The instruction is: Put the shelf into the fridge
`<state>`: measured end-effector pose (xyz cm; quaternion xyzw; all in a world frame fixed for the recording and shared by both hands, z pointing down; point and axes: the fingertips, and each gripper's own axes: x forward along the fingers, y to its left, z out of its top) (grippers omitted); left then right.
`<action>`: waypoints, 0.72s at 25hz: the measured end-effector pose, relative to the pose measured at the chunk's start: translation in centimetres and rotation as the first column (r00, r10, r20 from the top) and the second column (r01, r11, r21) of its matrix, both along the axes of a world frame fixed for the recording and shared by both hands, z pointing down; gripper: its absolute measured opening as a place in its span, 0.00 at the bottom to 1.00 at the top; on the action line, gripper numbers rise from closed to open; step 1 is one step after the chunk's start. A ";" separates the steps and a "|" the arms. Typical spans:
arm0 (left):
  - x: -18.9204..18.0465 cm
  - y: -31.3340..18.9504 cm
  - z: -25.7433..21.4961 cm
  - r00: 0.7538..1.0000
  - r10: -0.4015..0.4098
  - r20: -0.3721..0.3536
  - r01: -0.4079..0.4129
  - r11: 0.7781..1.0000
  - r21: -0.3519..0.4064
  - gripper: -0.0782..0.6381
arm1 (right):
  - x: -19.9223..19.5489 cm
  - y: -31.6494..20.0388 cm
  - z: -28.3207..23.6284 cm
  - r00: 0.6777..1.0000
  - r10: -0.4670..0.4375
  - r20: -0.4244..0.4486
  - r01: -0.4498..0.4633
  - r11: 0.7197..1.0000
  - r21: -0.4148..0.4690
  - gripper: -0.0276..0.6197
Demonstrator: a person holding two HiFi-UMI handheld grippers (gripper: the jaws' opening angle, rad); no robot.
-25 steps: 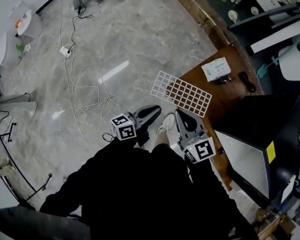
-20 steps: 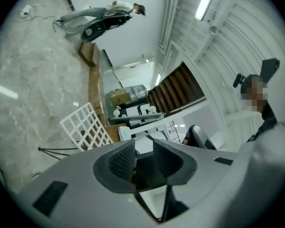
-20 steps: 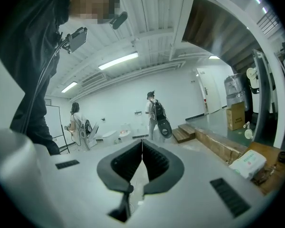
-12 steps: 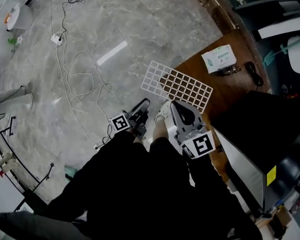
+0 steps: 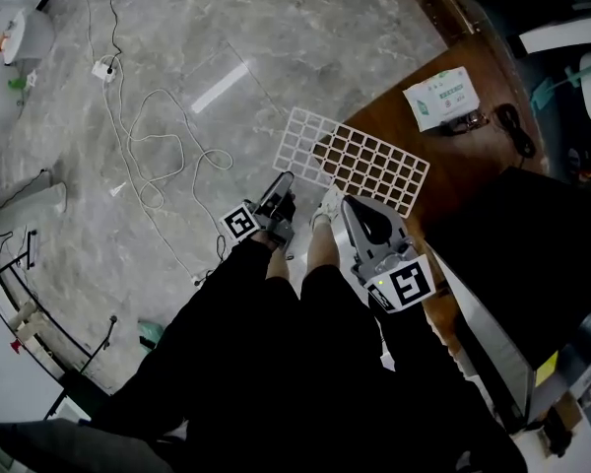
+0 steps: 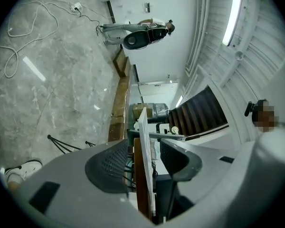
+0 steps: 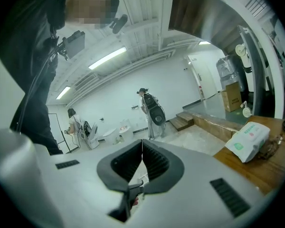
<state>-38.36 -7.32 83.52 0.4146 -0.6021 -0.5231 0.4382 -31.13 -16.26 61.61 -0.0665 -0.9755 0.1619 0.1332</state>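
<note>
White wire shelf (image 5: 360,168) lies flat on the bench (image 5: 453,156) corner, one end overhanging the floor (image 5: 227,47): probably light and stiff, best pinched on that free rim, which the left claw (image 5: 281,187), jaws just opened wide, straddles untouched; right claw (image 5: 352,206) shut, empty.

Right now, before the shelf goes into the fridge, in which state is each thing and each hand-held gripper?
wire shelf: lies flat on the wooden table, one end overhanging the edge.
left hand-held gripper: jaws apart, just been opening; the shelf's edge stands between them, not pressed.
right hand-held gripper: jaws together, empty.
tissue pack: lies on the table, apart from the shelf.
</note>
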 end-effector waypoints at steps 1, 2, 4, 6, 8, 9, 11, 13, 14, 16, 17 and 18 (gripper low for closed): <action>-0.3 -0.3 0.3 1.000 -0.014 -0.008 0.014 1.000 0.003 0.39 | 0.1 -0.1 0.2 1.000 0.003 -0.002 -0.003 1.000 -0.003 0.05; -0.7 -0.5 0.6 0.999 -0.030 -0.015 0.030 1.000 0.007 0.39 | 0.2 -0.1 0.5 1.000 0.005 -0.005 -0.005 1.000 -0.005 0.05; -1.4 -1.3 0.9 0.998 -0.058 -0.022 0.058 0.998 0.021 0.39 | 0.4 -0.4 1.0 1.000 0.006 -0.014 -0.006 1.000 -0.007 0.05; -2.0 -2.2 1.0 0.997 -0.076 -0.027 0.077 0.996 0.038 0.39 | 0.8 -0.8 1.3 1.000 0.009 -0.024 -0.010 1.000 -0.006 0.05; -2.4 -2.9 1.1 0.995 -0.088 -0.034 0.090 0.995 0.051 0.39 | 1.3 -1.1 1.6 0.999 0.018 -0.035 -0.018 1.000 -0.007 0.05; -2.6 -3.2 1.0 0.995 -0.092 -0.036 0.094 0.994 0.057 0.39 | 1.5 -1.3 1.7 0.999 0.022 -0.040 -0.022 1.000 -0.008 0.05; -3.1 -3.9 1.0 0.995 -0.093 -0.031 0.095 0.993 0.068 0.39 | 1.7 -1.6 2.0 0.999 0.024 -0.047 -0.024 1.000 -0.011 0.05; -3.6 -4.4 1.0 0.995 -0.097 -0.028 0.098 0.993 0.067 0.34 | 1.9 -1.8 2.2 0.998 0.022 -0.051 -0.023 1.000 -0.014 0.05; -3.7 -4.5 1.0 0.995 -0.100 -0.028 0.102 0.992 0.068 0.24 | 2.0 -1.9 2.2 0.998 0.023 -0.053 -0.024 1.000 -0.014 0.05; -3.7 -4.4 0.8 0.994 -0.103 -0.037 0.106 0.991 0.078 0.16 | 2.3 -2.1 2.2 0.998 0.028 -0.055 -0.029 1.000 -0.013 0.05; -3.7 -4.4 0.7 0.993 -0.104 -0.047 0.107 0.991 0.083 0.16 | 2.4 -2.2 2.2 0.998 0.031 -0.057 -0.032 0.999 -0.011 0.05; -3.6 -4.4 0.6 0.993 -0.104 -0.059 0.109 0.990 0.090 0.15 | 2.5 -2.4 2.2 0.998 0.034 -0.059 -0.035 0.999 -0.009 0.05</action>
